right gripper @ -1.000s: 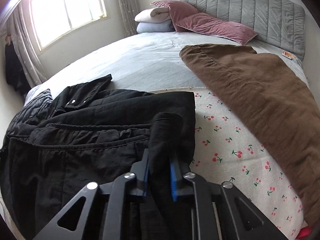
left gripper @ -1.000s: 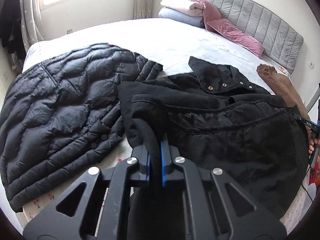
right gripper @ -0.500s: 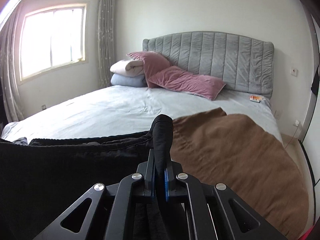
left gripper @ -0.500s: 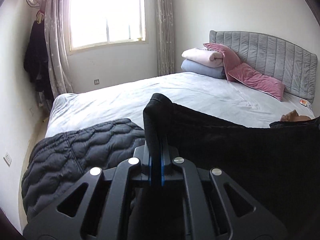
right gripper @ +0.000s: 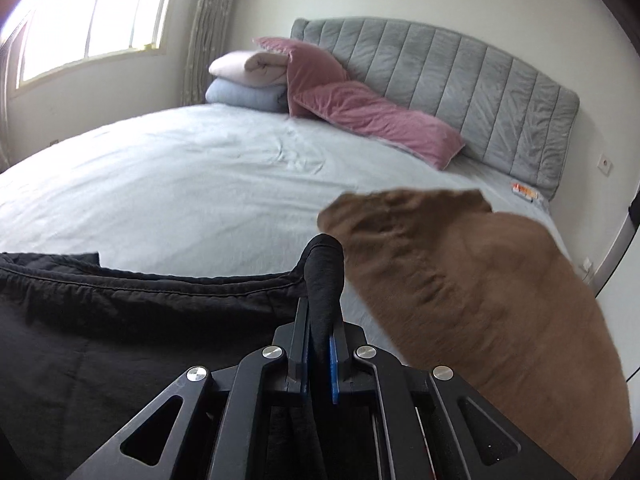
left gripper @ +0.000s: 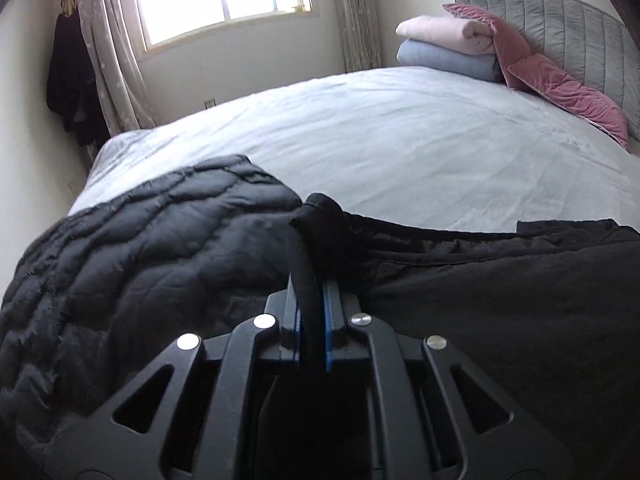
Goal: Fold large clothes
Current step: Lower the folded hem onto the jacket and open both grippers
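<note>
On the near half of the bed, the black coat is lying spread from side to side, its top edge running as a stitched seam between the two grippers. The left gripper is pinching a rolled bunch of that edge between its blue pads, though its jaws are opening slightly; the right gripper is clamping the opposite corner, fingers drawn narrow around thick matte cloth. At nine o'clock of the left gripper a quilted dark jacket is lying puffy and wavy-stitched, touching the coat. At three o'clock of the right gripper a brown fuzzy blanket is sitting just beside the coat's corner. Toward twelve o'clock the pale, lightly wrinkled sheet is stretching open up to the pink velvet pillows, two folded blankets and the grey ribbed headboard.
</note>
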Motion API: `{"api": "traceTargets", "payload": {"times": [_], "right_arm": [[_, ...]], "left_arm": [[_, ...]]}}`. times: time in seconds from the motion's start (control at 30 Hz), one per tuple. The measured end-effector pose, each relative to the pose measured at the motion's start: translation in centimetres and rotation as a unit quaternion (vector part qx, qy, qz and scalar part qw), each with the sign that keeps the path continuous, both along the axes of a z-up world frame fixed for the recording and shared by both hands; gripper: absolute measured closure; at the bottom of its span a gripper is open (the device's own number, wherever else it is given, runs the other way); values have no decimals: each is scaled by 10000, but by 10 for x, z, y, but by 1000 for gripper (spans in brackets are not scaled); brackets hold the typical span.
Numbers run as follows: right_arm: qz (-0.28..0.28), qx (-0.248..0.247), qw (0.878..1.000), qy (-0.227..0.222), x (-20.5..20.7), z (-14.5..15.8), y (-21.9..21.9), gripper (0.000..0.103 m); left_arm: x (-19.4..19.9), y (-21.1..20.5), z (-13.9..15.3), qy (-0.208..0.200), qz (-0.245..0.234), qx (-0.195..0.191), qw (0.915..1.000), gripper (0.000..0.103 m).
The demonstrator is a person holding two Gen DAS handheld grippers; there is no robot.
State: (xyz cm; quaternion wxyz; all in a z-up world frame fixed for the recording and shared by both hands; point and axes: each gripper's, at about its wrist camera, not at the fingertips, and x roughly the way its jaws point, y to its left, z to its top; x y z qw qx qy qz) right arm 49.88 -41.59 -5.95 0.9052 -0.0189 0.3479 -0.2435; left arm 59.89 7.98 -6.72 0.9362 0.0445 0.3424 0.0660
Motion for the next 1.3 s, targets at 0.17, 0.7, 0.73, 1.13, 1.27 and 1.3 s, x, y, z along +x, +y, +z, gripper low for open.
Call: {"api": "traceTargets", "payload": {"times": [0.17, 0.7, 0.73, 1.13, 1.27, 1.3], "right_arm": [[-168, -100, 9996, 204, -9, 6, -3, 81], [1978, 589, 9760, 698, -6, -1, 150, 43], [1704, 809, 9796, 691, -2, -3, 119, 43], [-271, 735, 9965, 282, -72, 43, -29, 41], [1292, 786, 9881, 280, -89, 52, 84, 39], [1630, 786, 9830, 303, -96, 49, 113, 37]], "left_arm": [[-4, 7, 17, 249, 345, 242, 9988, 52], [-32, -105, 3, 815, -1348, 24, 9875, 30], [-23, -84, 1, 835, -1072, -21, 9907, 30], [-68, 33, 55, 559, 5, 450, 9974, 31], [-132, -38, 63, 446, -1184, -289, 9915, 26], [-147, -46, 56, 468, -1353, -430, 9888, 25]]}}
